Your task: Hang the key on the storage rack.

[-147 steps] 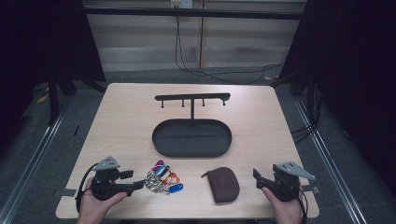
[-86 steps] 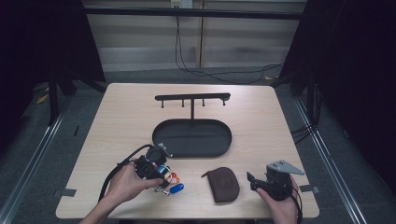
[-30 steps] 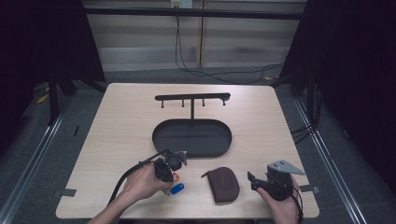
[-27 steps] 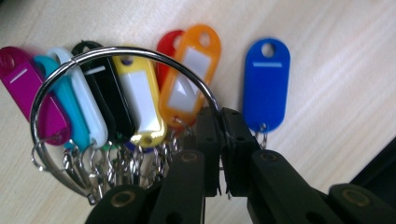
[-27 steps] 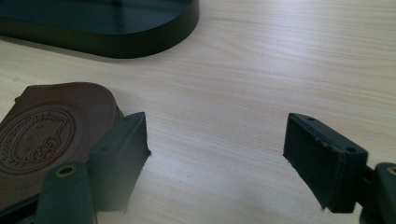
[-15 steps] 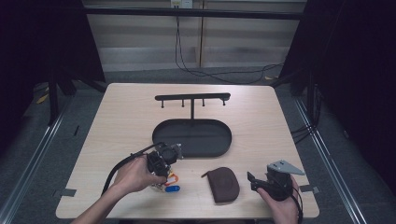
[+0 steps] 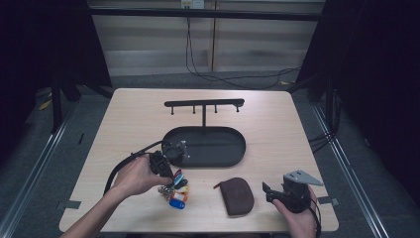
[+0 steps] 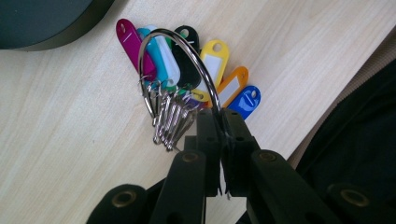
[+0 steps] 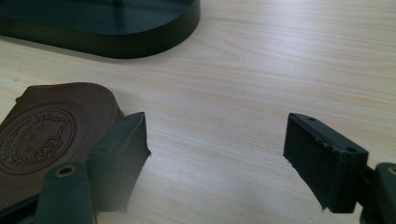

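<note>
A bunch of keys with several coloured tags lies fanned on the wooden table near the front. Its large metal ring stands up from the bunch. My left gripper is shut on that ring, with the jaws pressed together on the wire. My right gripper rests at the front right, open, with bare table between its jaws. A brown leather pouch lies just to its left, close to one jaw but apart from it.
A black oval tray sits mid-table, just behind the keys. From its far side rises a black rack with hooks. The table's front edge runs close behind the tags.
The left gripper came from the front left corner to the keys and shut on the ring. In the last second it drew back slightly left and up. The right gripper stays put.
</note>
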Motion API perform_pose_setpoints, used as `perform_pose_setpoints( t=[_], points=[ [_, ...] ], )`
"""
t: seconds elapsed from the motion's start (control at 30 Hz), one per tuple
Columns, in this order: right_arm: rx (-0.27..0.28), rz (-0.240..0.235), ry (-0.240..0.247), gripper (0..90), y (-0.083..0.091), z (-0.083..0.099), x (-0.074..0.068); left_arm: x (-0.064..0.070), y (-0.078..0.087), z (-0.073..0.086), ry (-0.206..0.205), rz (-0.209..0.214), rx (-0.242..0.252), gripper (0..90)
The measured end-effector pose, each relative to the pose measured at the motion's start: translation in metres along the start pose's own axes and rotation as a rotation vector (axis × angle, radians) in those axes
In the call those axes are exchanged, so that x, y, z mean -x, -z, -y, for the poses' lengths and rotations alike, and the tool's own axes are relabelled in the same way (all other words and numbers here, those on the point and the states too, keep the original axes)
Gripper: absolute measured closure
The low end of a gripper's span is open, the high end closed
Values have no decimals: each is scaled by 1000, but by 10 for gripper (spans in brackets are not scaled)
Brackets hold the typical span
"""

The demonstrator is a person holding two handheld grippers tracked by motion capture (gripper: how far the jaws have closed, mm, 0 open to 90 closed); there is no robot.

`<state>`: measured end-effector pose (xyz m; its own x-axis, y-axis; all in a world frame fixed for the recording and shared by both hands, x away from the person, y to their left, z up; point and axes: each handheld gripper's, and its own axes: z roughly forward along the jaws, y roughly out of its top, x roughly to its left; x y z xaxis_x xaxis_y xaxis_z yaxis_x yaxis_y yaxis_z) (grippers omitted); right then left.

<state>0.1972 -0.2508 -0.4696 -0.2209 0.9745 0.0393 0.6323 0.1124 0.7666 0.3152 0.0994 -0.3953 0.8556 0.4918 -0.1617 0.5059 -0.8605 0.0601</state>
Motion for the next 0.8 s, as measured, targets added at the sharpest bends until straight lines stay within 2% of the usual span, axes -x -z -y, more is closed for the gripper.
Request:
perform_pose_setpoints(
  t=[0.03,0.07,0.1,0.23,0.37,0.43,0.63,0.73,0.8],
  points=[
    [0,-3,2,219,0,0,0,1,2,-1,7,-1,2,875],
    [0,-1,4,219,0,0,0,1,5,-1,-7,-4,0,875],
    [-1,-2,5,219,0,0,0,2,10,-2,-7,-34,12,875],
    [-2,-1,5,219,0,0,0,3,17,-3,-17,-39,5,876],
    [-1,0,4,219,0,0,0,0,29,-3,-6,-41,29,877],
    [0,-1,5,220,-1,0,0,1,36,-4,-13,-53,39,878],
    [4,-7,8,215,0,-1,-1,3,46,-7,-22,-68,26,878],
    [5,-6,8,215,0,-1,0,2,51,-7,-7,-69,42,878],
    [5,-7,6,214,0,-1,0,1,54,-7,-13,-68,41,878]
  ],
)
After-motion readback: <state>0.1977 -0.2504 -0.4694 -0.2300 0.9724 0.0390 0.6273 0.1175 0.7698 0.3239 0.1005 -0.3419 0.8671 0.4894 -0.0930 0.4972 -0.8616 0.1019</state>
